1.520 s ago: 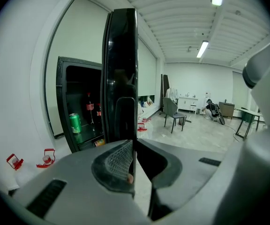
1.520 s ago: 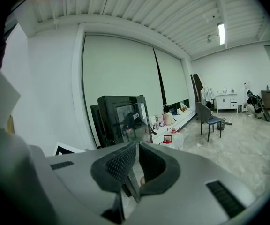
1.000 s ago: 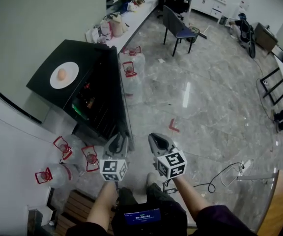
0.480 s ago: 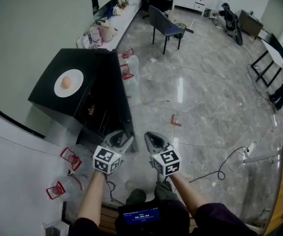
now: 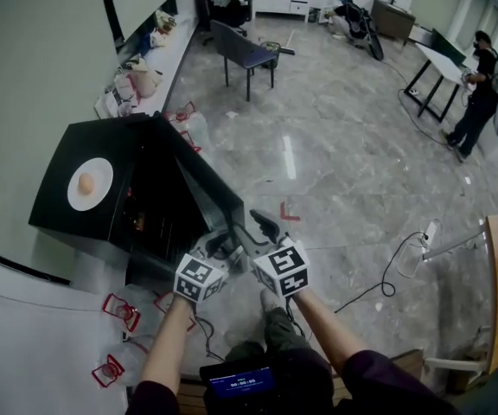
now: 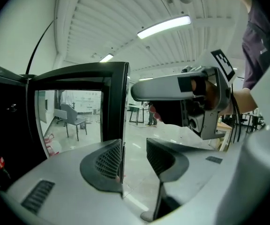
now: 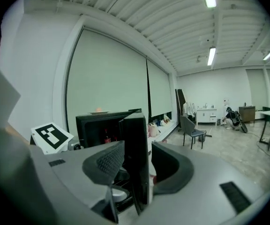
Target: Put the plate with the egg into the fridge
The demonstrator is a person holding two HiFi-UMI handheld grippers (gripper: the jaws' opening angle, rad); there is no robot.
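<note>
Black and boxy, the fridge (image 5: pixel 54 199) sits at the left of the head view. The round white plate (image 5: pixel 102 178) with its brownish egg (image 5: pixel 86 182) lies untouched on the flat top. The door (image 5: pixel 206 184) stands swung out over the glossy, marbled floor (image 5: pixel 335 171). The left gripper (image 5: pixel 218 242) and right gripper (image 5: pixel 262 226) have closed in on its free edge since a second ago.

In the left gripper view, the left gripper (image 6: pixel 134 161) is released. Its grey jaws with ribbed dark pads have just been opening, and only the thin rim of the glass-paned door (image 6: pixel 114 102) runs just beside one pad.

In the right gripper view, the right gripper (image 7: pixel 137 165) has likewise just been opening. It now loosely straddles the door's thick black edge (image 7: pixel 135 144), apparently not clamping it. The plate (image 7: pixel 104 112) shows small on the fridge top behind.

Judging by this, the door is still being dealt with, and fetching the plate comes afterwards.
</note>
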